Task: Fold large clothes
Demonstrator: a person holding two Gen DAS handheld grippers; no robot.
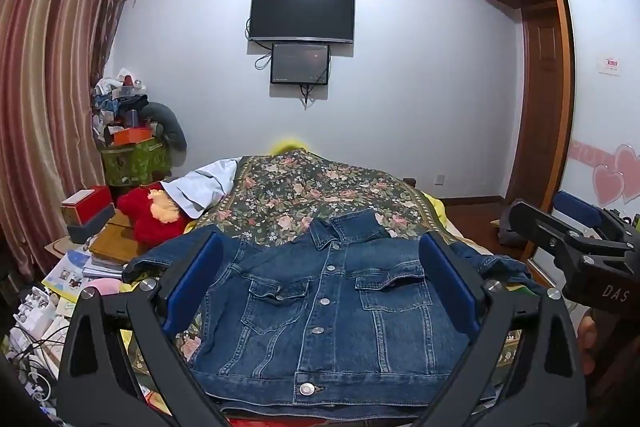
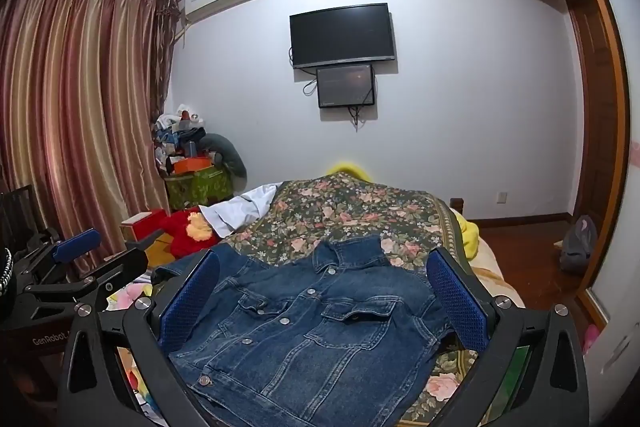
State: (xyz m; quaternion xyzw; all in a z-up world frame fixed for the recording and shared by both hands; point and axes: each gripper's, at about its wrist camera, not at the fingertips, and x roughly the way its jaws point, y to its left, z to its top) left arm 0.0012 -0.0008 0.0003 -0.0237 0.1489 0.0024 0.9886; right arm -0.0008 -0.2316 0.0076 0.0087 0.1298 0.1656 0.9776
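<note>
A blue denim jacket [image 1: 332, 307] lies front up and buttoned on a floral bedspread [image 1: 304, 195], collar away from me, hem nearest. Its sleeves spread out to both sides. My left gripper [image 1: 320, 279] is open and empty above the jacket, its blue pads on either side of the chest. My right gripper [image 2: 324, 299] is open and empty too, also above the jacket [image 2: 312, 327]. The right gripper also shows at the right edge of the left wrist view [image 1: 576, 239]. The left gripper shows at the left edge of the right wrist view [image 2: 92, 259].
A red plush toy [image 1: 152, 215], boxes, books and papers [image 1: 76, 267] crowd the bed's left side. A white garment [image 1: 204, 187] lies at the far left of the bedspread. A wardrobe [image 1: 548, 67] stands on the right, curtains [image 1: 48, 87] on the left.
</note>
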